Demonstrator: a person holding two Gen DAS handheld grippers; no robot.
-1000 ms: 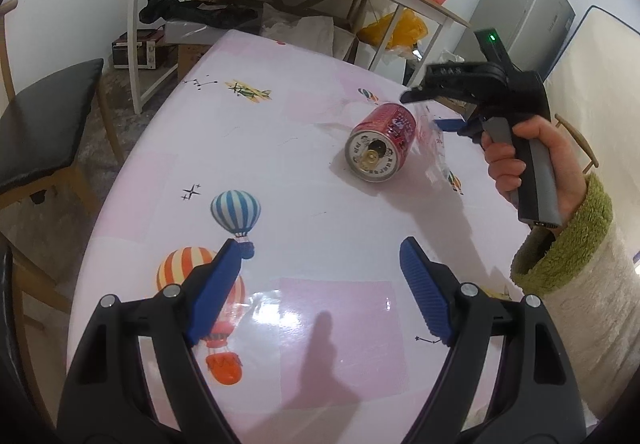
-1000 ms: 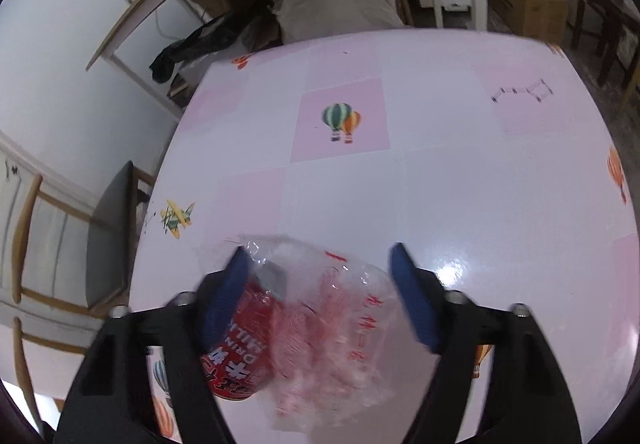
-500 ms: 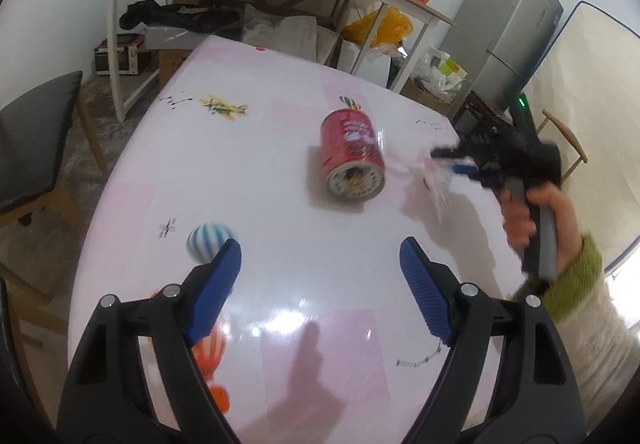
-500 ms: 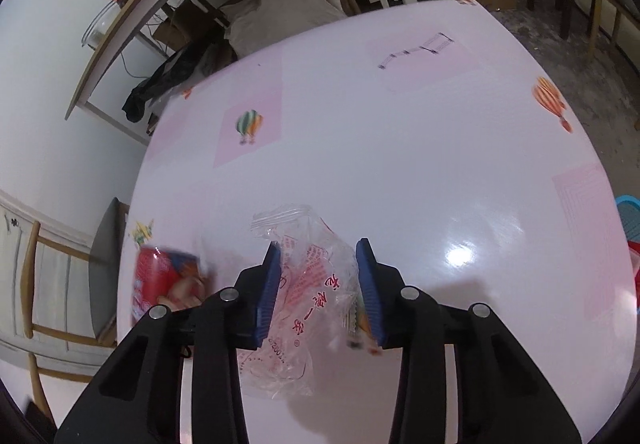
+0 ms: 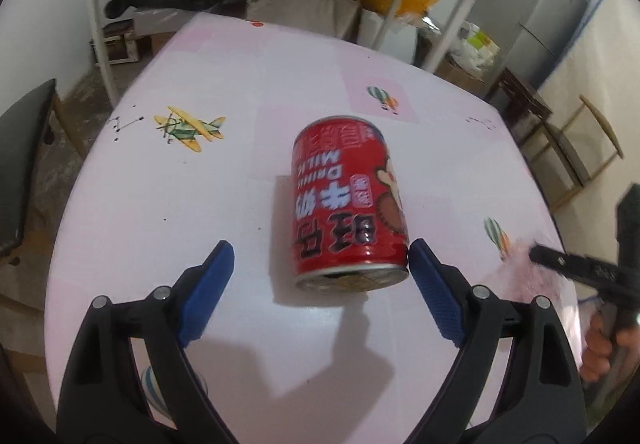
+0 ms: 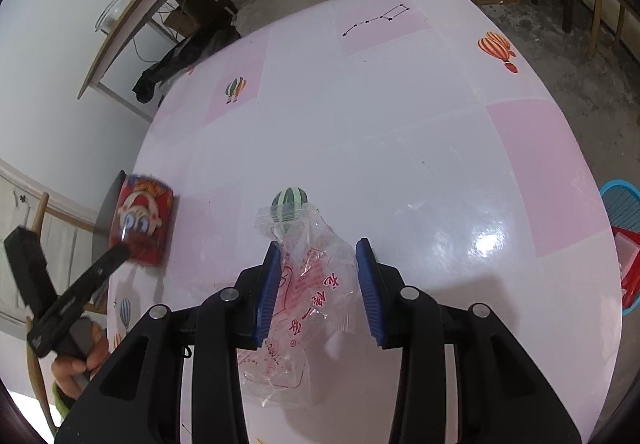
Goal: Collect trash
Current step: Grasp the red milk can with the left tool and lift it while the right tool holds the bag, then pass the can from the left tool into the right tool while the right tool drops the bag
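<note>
Now my left tongs (image 5: 320, 272) are opening wide around the red can (image 5: 346, 200), which lies on its side on the pink table (image 5: 200, 204). One blue pad (image 5: 430, 290) is right by its rim. My right tongs (image 6: 316, 290) pinch the clear plastic bag (image 6: 312, 284) above the table.

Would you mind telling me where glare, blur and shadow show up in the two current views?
Right wrist view: glare on the table right of the clear wrapper; the red can and left gripper are motion-blurred. Left wrist view: can sharp, casting a shadow toward the camera; right gripper blurred at the edge.
</note>
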